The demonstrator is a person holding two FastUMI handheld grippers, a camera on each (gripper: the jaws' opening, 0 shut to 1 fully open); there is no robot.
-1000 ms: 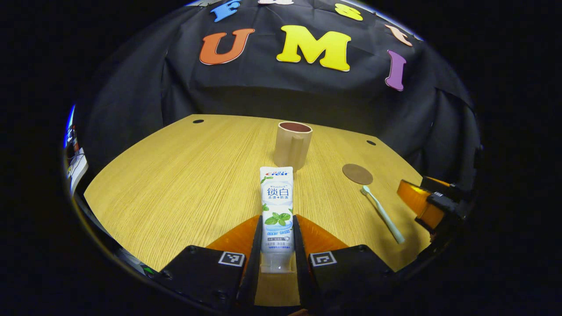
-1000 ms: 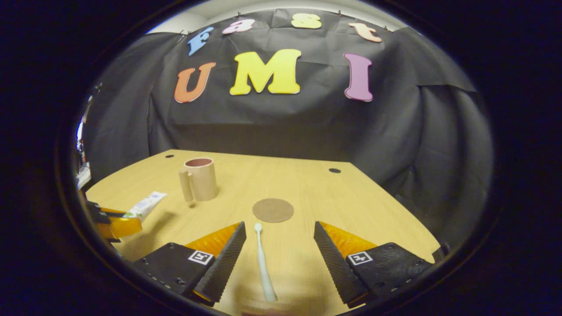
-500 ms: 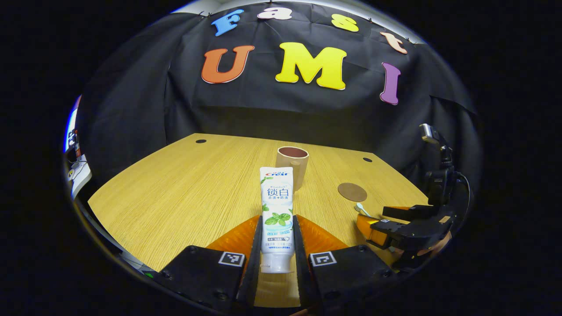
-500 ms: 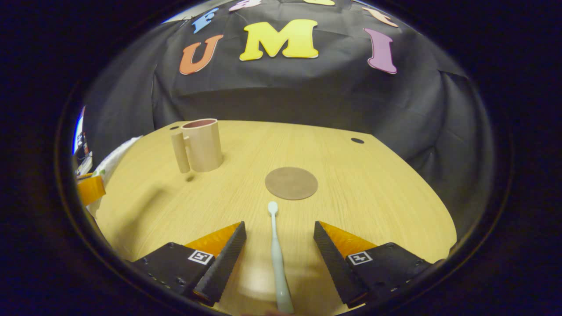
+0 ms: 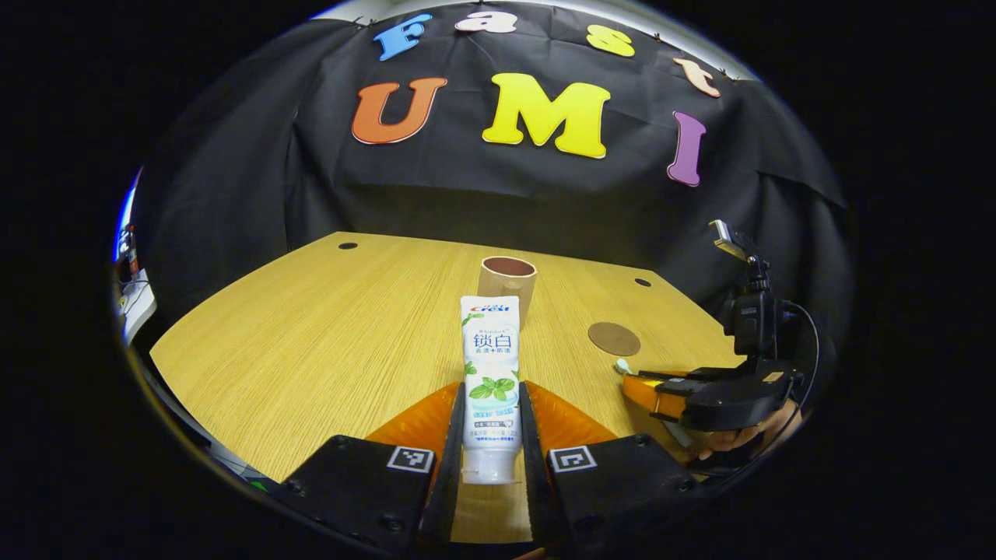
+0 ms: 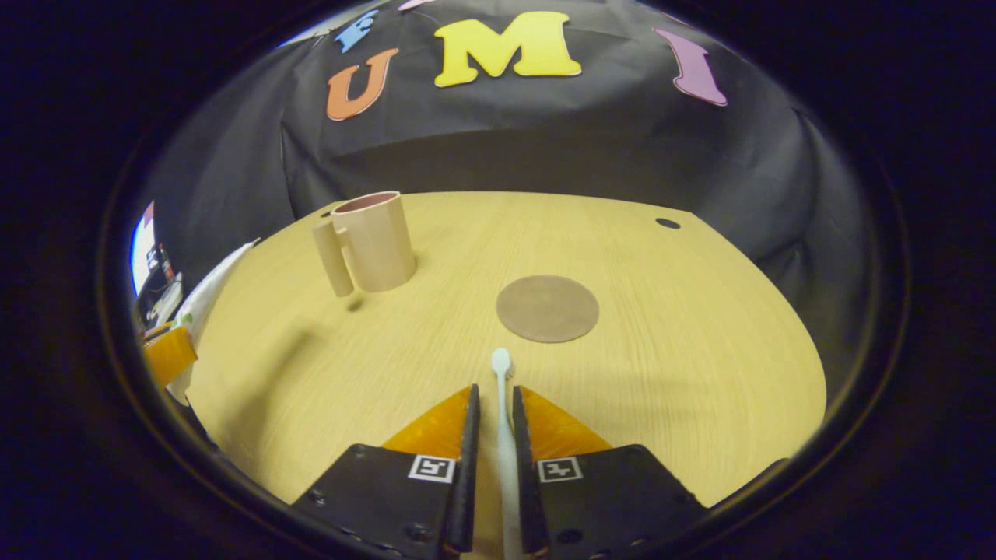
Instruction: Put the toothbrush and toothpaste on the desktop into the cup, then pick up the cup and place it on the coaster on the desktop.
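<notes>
Left gripper view, left gripper (image 5: 489,435) clamped on toothpaste (image 5: 490,373); right gripper (image 6: 492,435) closed on toothbrush (image 6: 503,404), cup (image 6: 373,241) and coaster (image 6: 547,308) on desktop (image 6: 661,334)

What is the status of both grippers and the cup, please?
Left gripper shut on toothpaste tube. Right gripper shut on toothbrush. Cup upright on desktop, coaster bare. Nothing in the way.

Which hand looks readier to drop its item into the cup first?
Probably the left: its hand-held gripper holds the toothpaste lined up with the cup, while the right has only just closed on the toothbrush.
</notes>
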